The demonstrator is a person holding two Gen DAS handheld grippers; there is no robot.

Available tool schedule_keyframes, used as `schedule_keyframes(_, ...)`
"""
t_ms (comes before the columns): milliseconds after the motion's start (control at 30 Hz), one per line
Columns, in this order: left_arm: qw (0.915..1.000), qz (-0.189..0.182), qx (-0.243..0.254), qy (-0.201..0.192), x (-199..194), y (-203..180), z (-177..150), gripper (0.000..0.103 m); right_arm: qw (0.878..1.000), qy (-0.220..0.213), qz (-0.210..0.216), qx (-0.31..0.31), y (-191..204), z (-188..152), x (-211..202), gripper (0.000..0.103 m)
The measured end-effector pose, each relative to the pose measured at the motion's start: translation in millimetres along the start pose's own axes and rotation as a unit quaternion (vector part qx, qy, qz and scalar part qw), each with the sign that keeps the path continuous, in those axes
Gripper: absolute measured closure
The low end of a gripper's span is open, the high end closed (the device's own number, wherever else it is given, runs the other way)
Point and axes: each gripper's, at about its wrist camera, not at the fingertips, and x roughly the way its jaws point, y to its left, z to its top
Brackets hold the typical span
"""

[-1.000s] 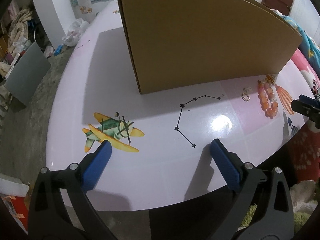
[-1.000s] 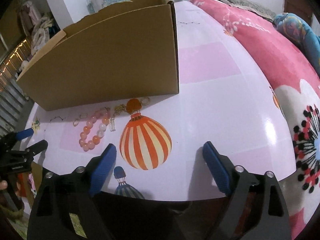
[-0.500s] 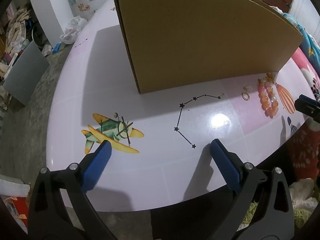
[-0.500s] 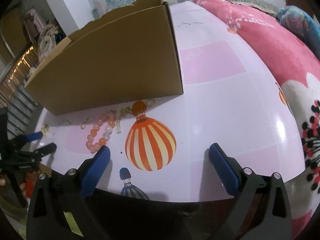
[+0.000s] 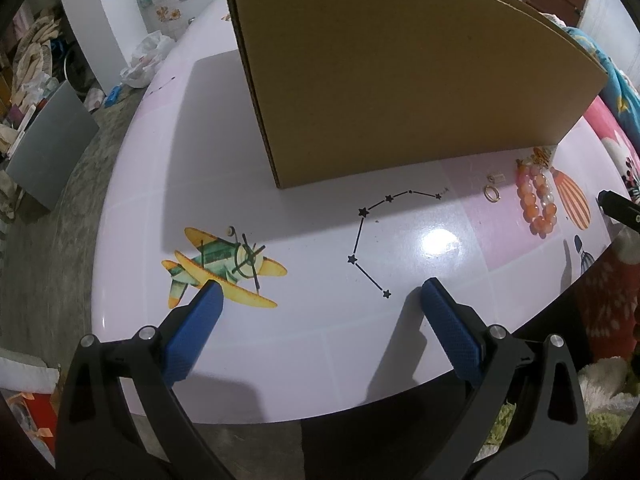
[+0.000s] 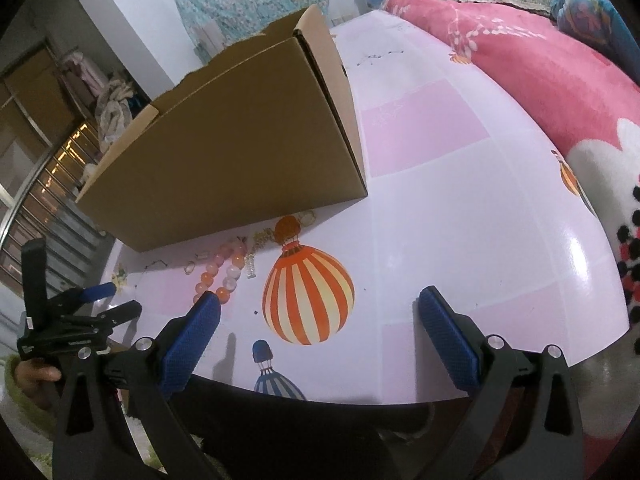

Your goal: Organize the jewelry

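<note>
Only the right wrist view shows the left gripper (spread).

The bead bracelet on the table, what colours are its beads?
Orange and pale pink round beads, clearest in the left wrist view.

I've got the cardboard box filling the upper left of my right view, on the table; the bead bracelet lies just below it, the ring left of that.
</note>
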Motion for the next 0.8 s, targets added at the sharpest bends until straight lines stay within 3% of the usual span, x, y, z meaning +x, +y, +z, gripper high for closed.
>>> schedule_keyframes(233,0.9999,0.009,-0.009,-0.006,-2.4,-1.9,0.5,0.007,1.0,0.009,0.007,-0.013,1.8,4.2,-3.1,0.007)
schedule_keyframes(500,0.9956,-0.038,0.026,-0.082,-39.6,-15.7,-14.6,0.007,0.997,-0.024,0.042,-0.062,24.8,9.5,-21.6,0.007)
schedule_keyframes(667,0.9938,-0.059,0.014,-0.094,-49.3,-15.2,-26.5,0.008,0.995,0.003,0.084,-0.058,40.3,11.2,-8.3,0.007)
schedule_keyframes(800,0.992,-0.06,0.021,-0.109,-50.0,-20.0,-24.4,0.008,0.993,0.024,0.092,-0.068,54.4,11.9,3.0,0.013)
